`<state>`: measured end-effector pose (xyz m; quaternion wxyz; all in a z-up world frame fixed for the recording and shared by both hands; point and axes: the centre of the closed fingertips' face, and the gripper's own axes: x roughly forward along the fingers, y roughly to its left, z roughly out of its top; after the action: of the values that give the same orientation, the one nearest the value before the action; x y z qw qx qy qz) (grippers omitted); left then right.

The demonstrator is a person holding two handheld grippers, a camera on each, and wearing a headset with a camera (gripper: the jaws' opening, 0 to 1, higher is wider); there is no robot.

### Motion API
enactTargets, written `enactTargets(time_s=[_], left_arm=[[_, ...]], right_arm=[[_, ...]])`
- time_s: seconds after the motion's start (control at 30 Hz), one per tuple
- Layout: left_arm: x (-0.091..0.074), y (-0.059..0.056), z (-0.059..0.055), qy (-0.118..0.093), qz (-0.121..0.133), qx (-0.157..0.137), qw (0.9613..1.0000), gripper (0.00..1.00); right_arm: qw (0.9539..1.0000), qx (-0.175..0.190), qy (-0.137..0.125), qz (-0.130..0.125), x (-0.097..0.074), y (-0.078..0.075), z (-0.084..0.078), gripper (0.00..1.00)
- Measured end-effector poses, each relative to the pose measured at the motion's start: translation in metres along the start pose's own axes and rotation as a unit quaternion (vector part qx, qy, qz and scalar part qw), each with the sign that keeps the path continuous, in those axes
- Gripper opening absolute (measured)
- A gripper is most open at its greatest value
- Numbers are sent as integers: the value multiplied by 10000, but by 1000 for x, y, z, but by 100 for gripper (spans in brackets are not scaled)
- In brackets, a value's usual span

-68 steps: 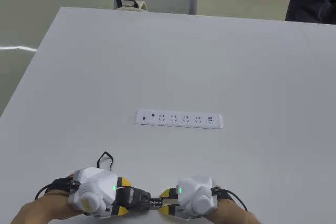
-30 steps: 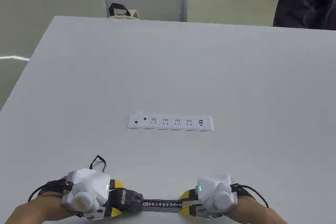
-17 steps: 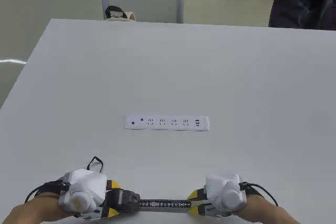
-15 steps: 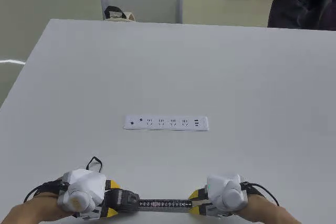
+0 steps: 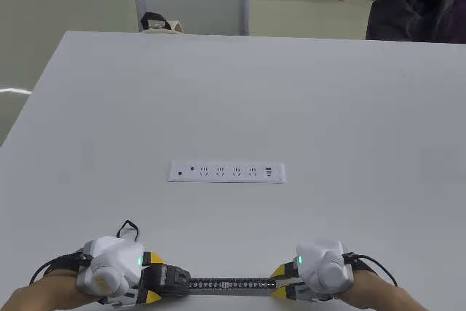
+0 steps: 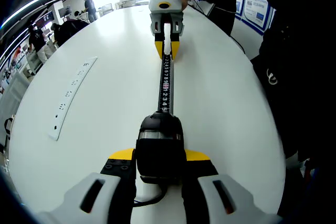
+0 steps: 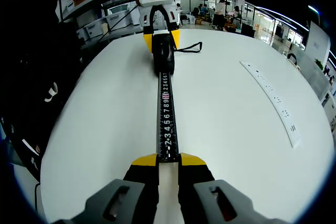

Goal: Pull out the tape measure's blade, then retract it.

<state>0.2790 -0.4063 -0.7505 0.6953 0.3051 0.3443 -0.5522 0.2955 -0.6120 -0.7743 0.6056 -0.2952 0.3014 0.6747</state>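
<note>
— Tape measure case (image 6: 160, 135)?
— Clamped in your left gripper (image 6: 159, 157), by the white table's (image 5: 291, 92) near edge.
— Blade (image 7: 167, 114)?
— Extended, level; your right gripper (image 7: 168, 161) pinches its tip. Power strip (image 5: 226, 172) well apart.

White bench (image 5: 349, 107), with a white power strip (image 5: 226, 172) at frame centre and a black cord loop (image 5: 128, 228) at lower left.

left gripper (image 5: 156, 280) clamped on the tape measure (image 6: 160, 148); right gripper (image 5: 279, 282) faces it, pinching the blade (image 7: 167, 119) tip; both held low, well apart
</note>
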Motion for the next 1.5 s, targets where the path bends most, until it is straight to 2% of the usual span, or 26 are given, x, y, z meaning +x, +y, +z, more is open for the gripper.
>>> enactTargets(time_s=[0.27,0.53,1.1,1.5], left_arm=[[1,1,-2,5,1,-3,10000,29],[0,-1,2,19,-7,3,10000,29],[1,0,0,26,-13,15,10000,29],[1,-1,3,22,-27,10,10000,29]], right_arm=[[10000,26,41,-39,-5,-2,-7,11],[9999,64,111,-76,-11,-1,-16,11],[9996,127,226,-139,-21,-1,-29,11],[9992,159,312,-190,-29,-1,-41,11]])
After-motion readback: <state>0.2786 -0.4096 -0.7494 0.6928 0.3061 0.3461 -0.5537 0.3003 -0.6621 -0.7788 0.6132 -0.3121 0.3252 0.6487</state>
